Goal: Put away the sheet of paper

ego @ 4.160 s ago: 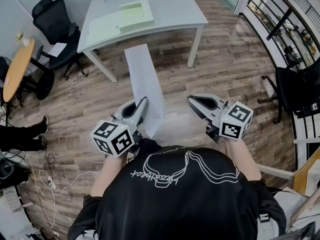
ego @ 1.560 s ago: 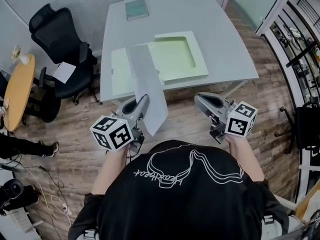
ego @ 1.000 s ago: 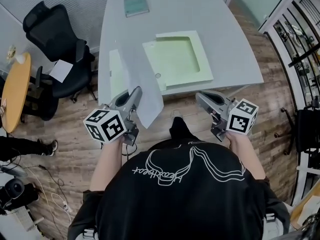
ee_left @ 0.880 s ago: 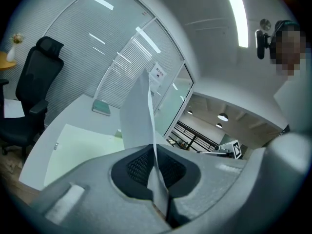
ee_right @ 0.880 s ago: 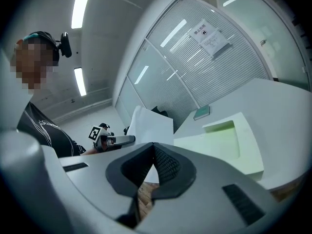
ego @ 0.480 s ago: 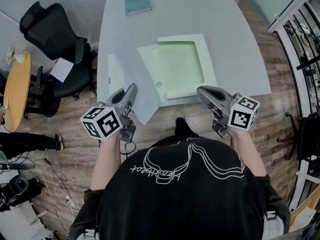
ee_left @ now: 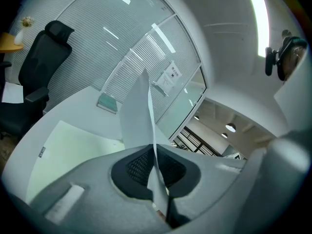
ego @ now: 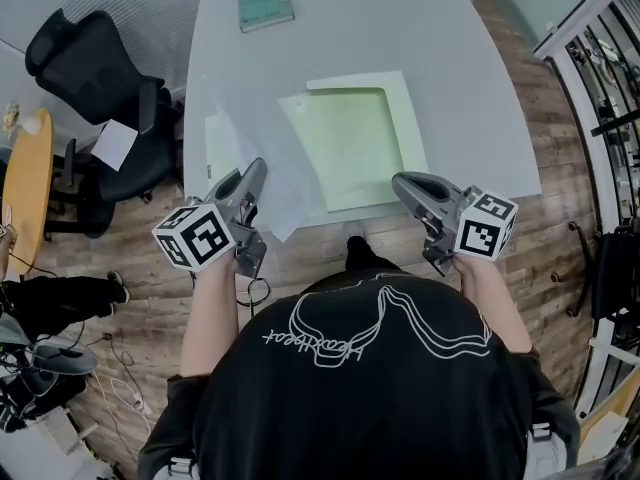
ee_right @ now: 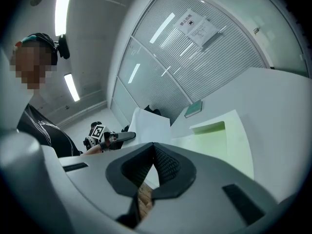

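Note:
The sheet of paper (ego: 275, 183) is white and stands up from my left gripper (ego: 252, 175), which is shut on its lower edge. In the left gripper view the paper (ee_left: 139, 113) rises edge-on between the pads of the left gripper (ee_left: 155, 154). It hangs over the front left of the white table (ego: 450, 58). A pale green tray (ego: 350, 143) lies on the table in front of me. My right gripper (ego: 405, 184) hovers at the table's front edge, right of the tray, shut with nothing in it. From the right gripper (ee_right: 152, 150) I see the paper (ee_right: 151, 126) and the tray (ee_right: 214, 135).
A teal book (ego: 265, 3) lies at the table's far side. A flat pale green sheet (ego: 215, 138) lies left of the tray. A black office chair (ego: 80, 53) and a round wooden table (ego: 20, 168) stand to the left. A railing (ego: 600, 68) runs along the right.
The person has walked up to the table, which now lies just in front. The left gripper has carried the paper over the table's front left edge. The right gripper kept its pose.

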Available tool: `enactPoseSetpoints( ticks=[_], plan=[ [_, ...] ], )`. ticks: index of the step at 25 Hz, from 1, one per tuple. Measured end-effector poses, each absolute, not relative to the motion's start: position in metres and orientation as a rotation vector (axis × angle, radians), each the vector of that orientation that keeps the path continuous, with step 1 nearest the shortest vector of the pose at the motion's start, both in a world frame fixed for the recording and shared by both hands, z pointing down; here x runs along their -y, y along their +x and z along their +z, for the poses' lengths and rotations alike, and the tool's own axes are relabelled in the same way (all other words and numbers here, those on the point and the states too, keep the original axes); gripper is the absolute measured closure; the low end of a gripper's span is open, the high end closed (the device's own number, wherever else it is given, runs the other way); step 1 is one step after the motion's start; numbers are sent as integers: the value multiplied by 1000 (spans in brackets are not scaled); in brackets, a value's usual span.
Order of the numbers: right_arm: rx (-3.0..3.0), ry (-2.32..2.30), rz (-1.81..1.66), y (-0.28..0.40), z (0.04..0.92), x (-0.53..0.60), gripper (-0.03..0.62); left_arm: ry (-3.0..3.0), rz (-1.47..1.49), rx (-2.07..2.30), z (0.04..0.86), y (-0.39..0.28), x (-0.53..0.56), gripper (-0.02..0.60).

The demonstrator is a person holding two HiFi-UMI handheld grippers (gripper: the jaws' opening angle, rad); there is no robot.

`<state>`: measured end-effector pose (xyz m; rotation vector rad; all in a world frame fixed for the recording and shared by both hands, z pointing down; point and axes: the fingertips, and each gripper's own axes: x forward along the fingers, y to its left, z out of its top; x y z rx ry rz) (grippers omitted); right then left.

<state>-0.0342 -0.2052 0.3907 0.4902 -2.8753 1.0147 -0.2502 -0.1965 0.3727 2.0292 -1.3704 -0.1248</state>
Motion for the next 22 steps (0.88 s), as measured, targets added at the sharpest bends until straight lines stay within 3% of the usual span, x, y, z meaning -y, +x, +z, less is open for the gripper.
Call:
enactPoseSetpoints(
  ticks=[10,22],
  plan=[
    [2836,496,1052,-40,402,222,585,1927,-203,1320,409,-269,220,571],
    [2787,471,1088,-50,417,233,585,1825,-64,1350,465,-295,221,571]
  ],
)
